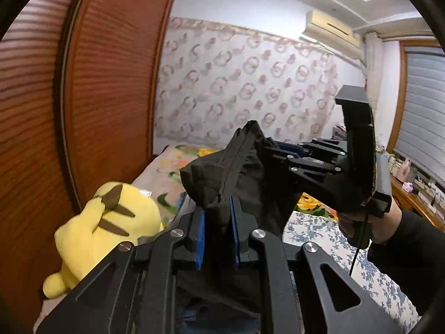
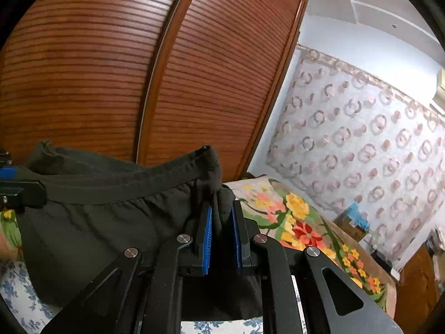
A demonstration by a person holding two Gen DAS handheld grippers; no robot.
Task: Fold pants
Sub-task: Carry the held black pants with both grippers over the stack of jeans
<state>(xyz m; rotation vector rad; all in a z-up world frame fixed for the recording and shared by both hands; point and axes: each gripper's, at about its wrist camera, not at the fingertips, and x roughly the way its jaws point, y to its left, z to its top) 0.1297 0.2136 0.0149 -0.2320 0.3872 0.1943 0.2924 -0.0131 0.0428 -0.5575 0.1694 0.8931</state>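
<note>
Above the bed, both tongs clamping black pants waistband

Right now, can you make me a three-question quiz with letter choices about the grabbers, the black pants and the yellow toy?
1. Where is the yellow plush toy?
A. on the bed by the brown slatted wardrobe
B. on the windowsill
C. inside the pants

2. What colour are the gripper pads?
A. red
B. blue
C. white

3. What are the left gripper and right gripper doing with the black elastic-waist pants?
A. both open, pants lying flat
B. only one holds them
C. both pinch the cloth, waistband hanging between them

Answers: 1 A, the toy lies beside the wardrobe door. 2 B, blue ribbed pads show in both views. 3 C, fabric sits squeezed between each pair of pads.
</note>
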